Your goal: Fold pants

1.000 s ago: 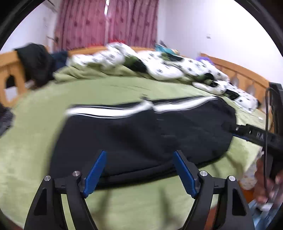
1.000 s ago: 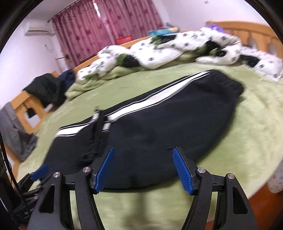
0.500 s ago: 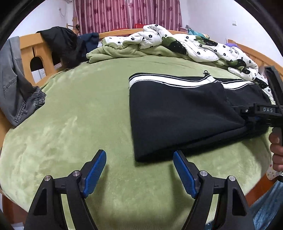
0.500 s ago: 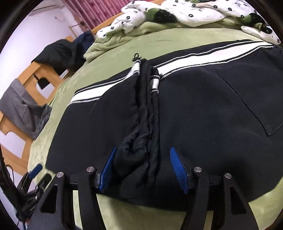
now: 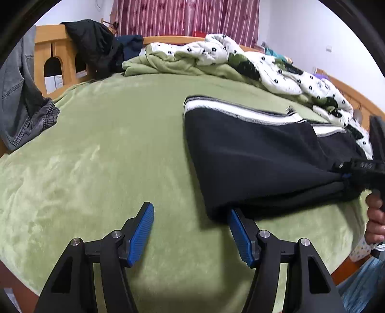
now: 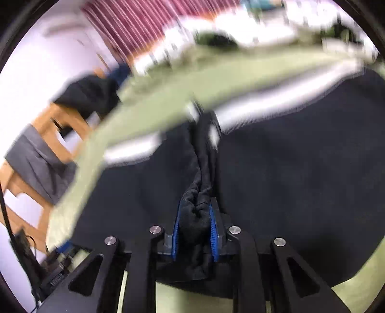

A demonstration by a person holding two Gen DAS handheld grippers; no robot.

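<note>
right claw bunched up on the pants, left one not on them yet

closest to me in the right wrist view, my right gripper has just been closing and now it's clenched on a thick bunched ridge of the black pants, fabric squashed between the blue pads. that view is pretty blurry past the grip.

over on the left wrist view, my left gripper has just been closing too, but it's only partway in and grasping nothing. its right finger sits right at the near corner of the pants, the left finger is over bare green blanket.

the pants lie folded on the blanket, white stripe along the far edge. further back there's the spotted duvet, dark clothes on the wooden bed frame, then the striped curtains.
</note>
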